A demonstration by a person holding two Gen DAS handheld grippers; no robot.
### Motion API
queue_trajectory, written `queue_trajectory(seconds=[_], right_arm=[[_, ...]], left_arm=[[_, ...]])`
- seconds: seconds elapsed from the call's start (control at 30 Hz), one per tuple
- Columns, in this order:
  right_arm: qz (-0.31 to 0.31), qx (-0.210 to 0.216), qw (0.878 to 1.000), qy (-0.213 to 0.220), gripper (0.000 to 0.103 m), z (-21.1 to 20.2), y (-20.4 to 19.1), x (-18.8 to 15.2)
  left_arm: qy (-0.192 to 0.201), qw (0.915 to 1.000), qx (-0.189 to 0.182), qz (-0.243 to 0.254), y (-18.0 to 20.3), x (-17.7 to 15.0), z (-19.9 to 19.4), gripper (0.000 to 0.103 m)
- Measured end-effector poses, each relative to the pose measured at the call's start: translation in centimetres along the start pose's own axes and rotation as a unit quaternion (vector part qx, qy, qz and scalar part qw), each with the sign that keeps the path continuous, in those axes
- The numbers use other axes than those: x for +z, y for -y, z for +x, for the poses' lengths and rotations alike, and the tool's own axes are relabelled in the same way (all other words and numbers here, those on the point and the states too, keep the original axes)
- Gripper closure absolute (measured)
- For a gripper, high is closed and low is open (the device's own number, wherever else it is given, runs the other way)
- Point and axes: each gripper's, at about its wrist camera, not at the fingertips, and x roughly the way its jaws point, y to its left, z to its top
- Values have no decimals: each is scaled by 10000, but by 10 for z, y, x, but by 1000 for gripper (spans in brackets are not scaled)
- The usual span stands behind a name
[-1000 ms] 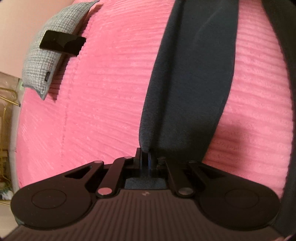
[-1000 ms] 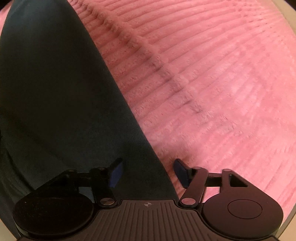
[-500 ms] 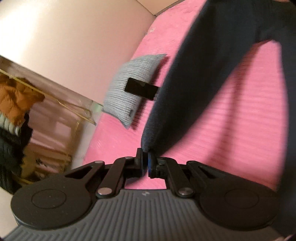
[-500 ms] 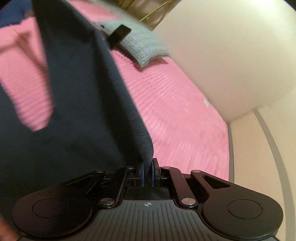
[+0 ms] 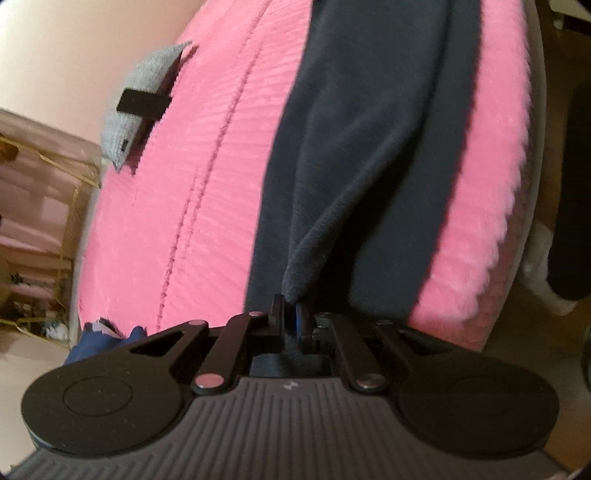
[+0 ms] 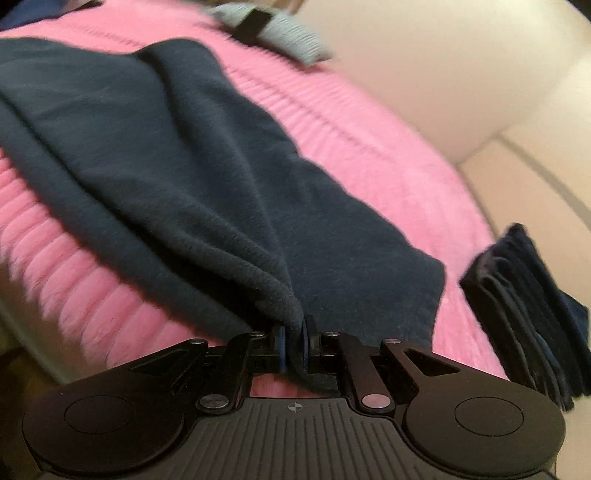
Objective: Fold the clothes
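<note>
The right claw (image 6: 293,341) is squeezed tight on a corner of the dark blue garment (image 6: 192,166). The cloth bunches up into a fold right where the claw pinches it. From the claw, the garment spreads out flat over the pink blanket (image 6: 388,166), which has soft ridges. To the right of the garment, near the blanket's edge, sits a stack of folded dark clothes (image 6: 524,310), apart from the garment. Far behind the garment, at the top, lies a grey pillow (image 6: 295,37) with a black strip (image 6: 253,24) on it. The picture is a bit blurry.
</note>
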Motion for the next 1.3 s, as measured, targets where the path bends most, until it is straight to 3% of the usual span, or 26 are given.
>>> queue_trajectory(seconds=[0.27, 0.3, 0.37, 0.4, 0.47, 0.53, 0.57, 0.63, 0.7, 0.77, 0.8, 0.83, 0.87, 0.9, 0.97, 1.07, 1.1, 1.2, 1.3], right_arm=[[483, -834, 9938, 558, 95, 9, -17, 1], [569, -947, 9921, 587, 79, 8, -18, 1], [1025, -1137, 9864, 594, 37, 6, -14, -1], [1386, -1189, 9813, 607, 32, 3, -10, -4], [2230, -1181, 9655, 646, 32, -4, 4, -9], [3265, -957, 9370, 793, 32, -16, 23, -15], [3949, -700, 9119, 870, 32, -20, 36, -20], [5044, -251, 8572, 1009, 32, -17, 57, -29], [6035, 194, 7891, 1130, 32, -14, 77, -37], [6419, 226, 7586, 1099, 32, -3, 96, -36], [6542, 158, 7494, 1009, 32, 3, 103, -34], [6626, 54, 7433, 917, 41, 8, 108, -33], [6684, -32, 7397, 780, 57, 11, 113, -33], [6736, -113, 7363, 633, 93, 13, 117, -33], [6752, -160, 7357, 515, 98, 10, 122, -32], [6381, -237, 7631, 998, 99, 1, 144, -25], [6265, -305, 7707, 1118, 99, -1, 150, -25], [6120, -324, 7871, 694, 99, 23, 144, -38], [6217, -295, 7808, 546, 98, 30, 133, -49]], left_arm=[[645, 9970, 428, -38, 25, -25, 13, 99], [720, 9963, 469, -7, 26, -26, 16, 99], [859, 9949, 527, 13, 26, -30, 19, 99], [932, 9941, 561, 12, 26, -32, 21, 99], [1074, 9923, 614, -9, 27, -35, 21, 99], [1215, 9903, 676, -39, 28, -39, 19, 99], [1254, 9898, 668, -79, 28, -41, 17, 99], [1293, 9896, 612, -168, 26, -41, 13, 99], [1301, 9897, 567, -196, 23, -40, 10, 99], [1278, 9902, 533, -182, 20, -39, 8, 99], [1260, 9905, 520, -171, 22, -40, 6, 98], [1239, 9909, 510, -157, 24, -42, 3, 99], [1218, 9912, 505, -152, 24, -42, 2, 99], [1196, 9914, 501, -151, 24, -40, 2, 99], [1221, 9907, 573, -159, 25, -38, -3, 99], [1523, 9813, 1119, -352, 21, -36, -23, 100], [1520, 9811, 1135, -390, 21, -36, -26, 100], [1280, 9890, 740, -35, 41, -41, -16, 100], [1143, 9913, 628, 174, 58, -49, -8, 100]])
